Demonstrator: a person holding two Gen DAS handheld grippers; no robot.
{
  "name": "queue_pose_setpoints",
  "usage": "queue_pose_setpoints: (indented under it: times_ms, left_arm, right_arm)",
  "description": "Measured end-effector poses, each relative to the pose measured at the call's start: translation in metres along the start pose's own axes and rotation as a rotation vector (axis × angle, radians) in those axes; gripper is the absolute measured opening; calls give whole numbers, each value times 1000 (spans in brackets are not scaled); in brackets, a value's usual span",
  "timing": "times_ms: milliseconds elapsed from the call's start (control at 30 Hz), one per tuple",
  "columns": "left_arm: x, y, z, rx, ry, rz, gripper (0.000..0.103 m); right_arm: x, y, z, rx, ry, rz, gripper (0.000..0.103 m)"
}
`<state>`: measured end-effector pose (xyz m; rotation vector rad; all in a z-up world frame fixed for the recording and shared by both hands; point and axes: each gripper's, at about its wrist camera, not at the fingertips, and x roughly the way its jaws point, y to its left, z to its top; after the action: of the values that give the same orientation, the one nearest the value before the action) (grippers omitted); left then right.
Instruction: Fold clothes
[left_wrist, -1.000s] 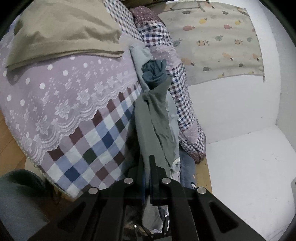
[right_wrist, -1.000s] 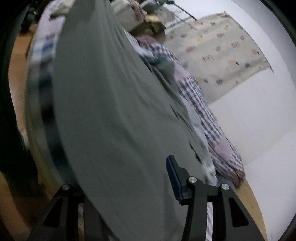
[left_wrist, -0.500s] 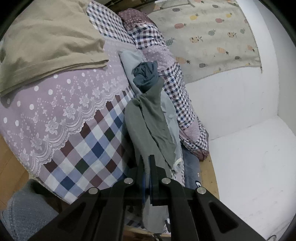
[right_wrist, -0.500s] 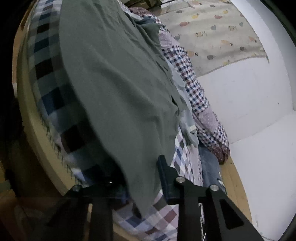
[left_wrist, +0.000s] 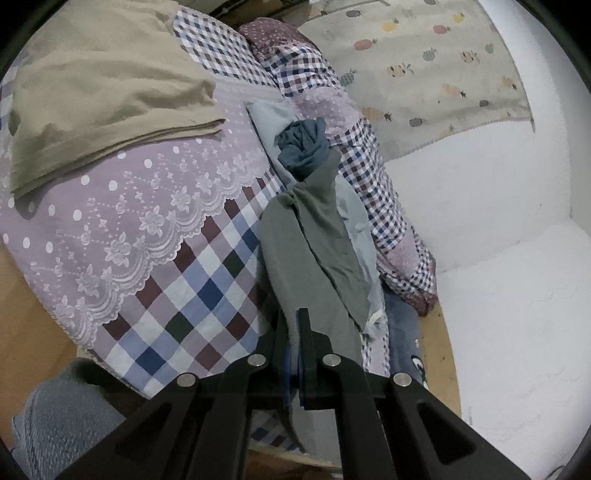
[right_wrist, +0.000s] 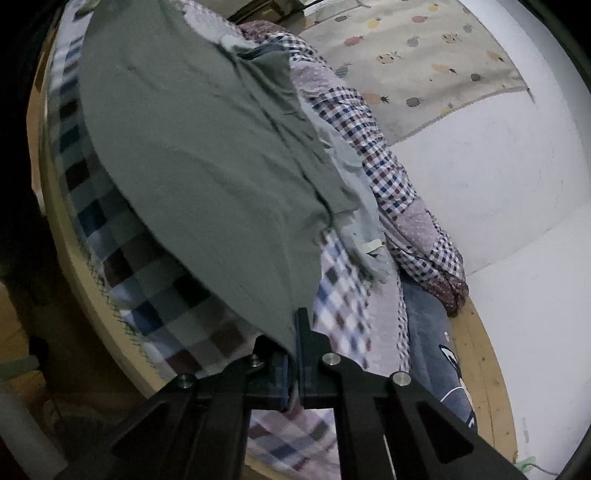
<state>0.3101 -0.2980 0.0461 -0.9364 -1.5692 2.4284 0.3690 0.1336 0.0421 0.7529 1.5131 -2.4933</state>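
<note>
A grey-green garment stretches in a narrow band from my left gripper up the bed toward a bunched blue-grey garment. My left gripper is shut on the grey-green garment's near edge. In the right wrist view the same grey-green garment spreads wide over the checked bedspread, and my right gripper is shut on its lower corner. A pale blue garment lies under the two darker ones. A folded tan garment rests on the lilac lace cover at the far left.
A rolled checked quilt runs along the white wall. A fruit-print cloth hangs on that wall. A dark blue printed item lies at the bed's wooden edge. A person's grey-clad leg is at lower left.
My right gripper has gone from open around the grey-green garment to shut on its corner. The garment has lowered onto the bed. My left gripper stays shut, with a small shift in view.
</note>
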Motion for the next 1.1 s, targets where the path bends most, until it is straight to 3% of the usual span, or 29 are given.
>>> queue_pose_setpoints:
  times_ms: [333, 667, 1100]
  left_arm:
    - [-29, -34, -15, 89, 31, -14, 0]
    - [-75, -74, -38, 156, 56, -79, 0]
    - [-157, -135, -52, 241, -1, -209, 0]
  right_arm:
    - [-56, -86, 16, 69, -52, -18, 0]
    - [-112, -125, 5, 145, -53, 43, 0]
    - [-205, -183, 4, 222, -179, 51, 0]
